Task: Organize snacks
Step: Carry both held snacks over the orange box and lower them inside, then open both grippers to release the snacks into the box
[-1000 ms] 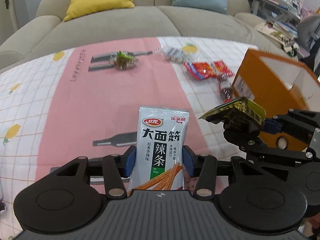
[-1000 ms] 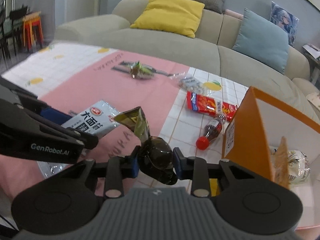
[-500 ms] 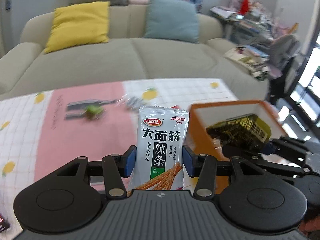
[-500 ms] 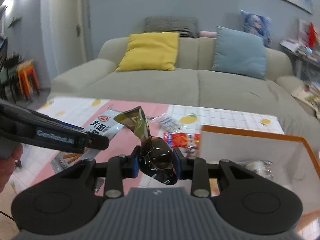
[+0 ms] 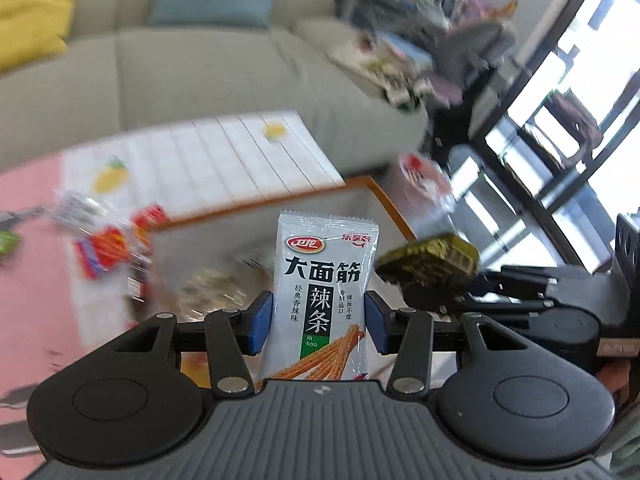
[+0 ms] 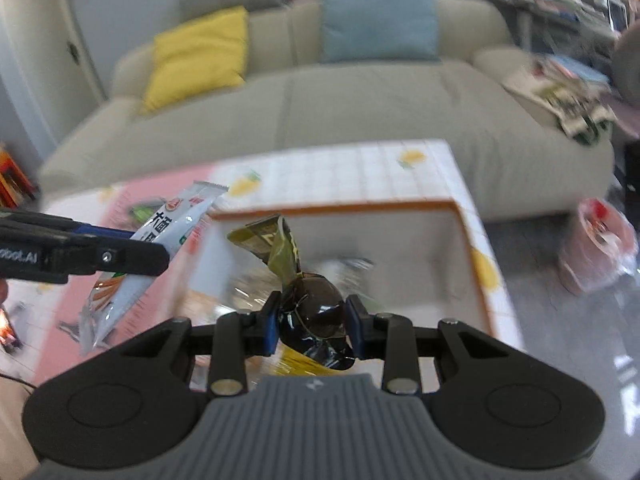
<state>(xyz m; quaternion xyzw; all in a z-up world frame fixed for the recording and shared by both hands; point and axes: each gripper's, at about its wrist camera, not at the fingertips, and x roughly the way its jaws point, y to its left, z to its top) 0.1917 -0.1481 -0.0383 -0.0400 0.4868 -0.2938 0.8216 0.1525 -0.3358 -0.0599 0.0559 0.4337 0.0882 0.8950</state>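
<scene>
Both grippers carrying snacks over orange-rimmed box.
Glossy flat silver latiao packet (image 5: 326, 300) w/ crimped top edge, upright, pinched btwn blue pads of left gripper (image 5: 319, 322); dark crinkly foil snack (image 6: 316, 314) w/ olive-gold twisted tail, lumpy, pinched by right gripper (image 6: 313, 326); both held above the box (image 6: 464, 232); box rectangular, white inner walls, orange rim, blurred clear-wrapped items inside; loose red wrappers (image 5: 104, 248) on pink/white checked cloth (image 5: 224, 156) beside box.
</scene>
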